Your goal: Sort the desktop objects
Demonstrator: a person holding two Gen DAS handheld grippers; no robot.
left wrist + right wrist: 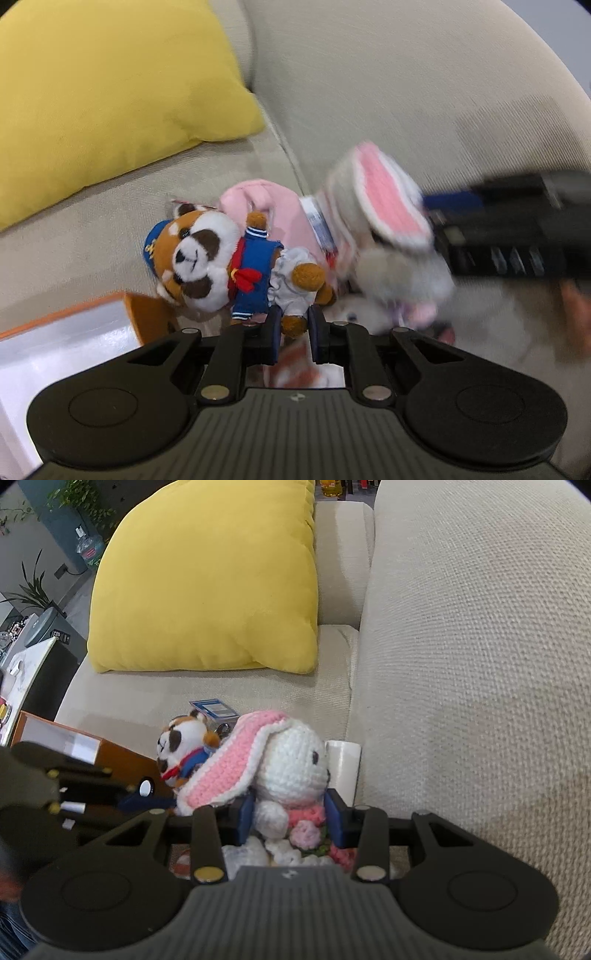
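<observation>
1. The orange box (140,317) sat at the far left on the sofa seat (92,229), and it serves as the landmark here. Its white inside showed, and whether anything lay in it could not be told.
2. Just right of the box, the red panda plush (221,266) in its blue sailor outfit lay with its head close to the box corner. The left gripper (294,334) was pinching one brown foot of the plush between its pads.
3. That toy looked light, soft and squashy. A hold on a single foot would likely let the body swing, so the torso seemed the steadier place to take it.
4. Further right of the box, behind the panda, lay a pink pouch (266,206), partly hidden.
5. Right again, beyond the panda from the box, the crocheted rabbit (288,771) with its pink-lined ear stood upright. The right gripper (291,816) was clamped on its body just under the head.
6. The yarn looked grippy and yielding, not fragile, though the flowers at its chest might snag.
7. A yellow cushion (207,583) rested well behind the box against the sofa back.
</observation>
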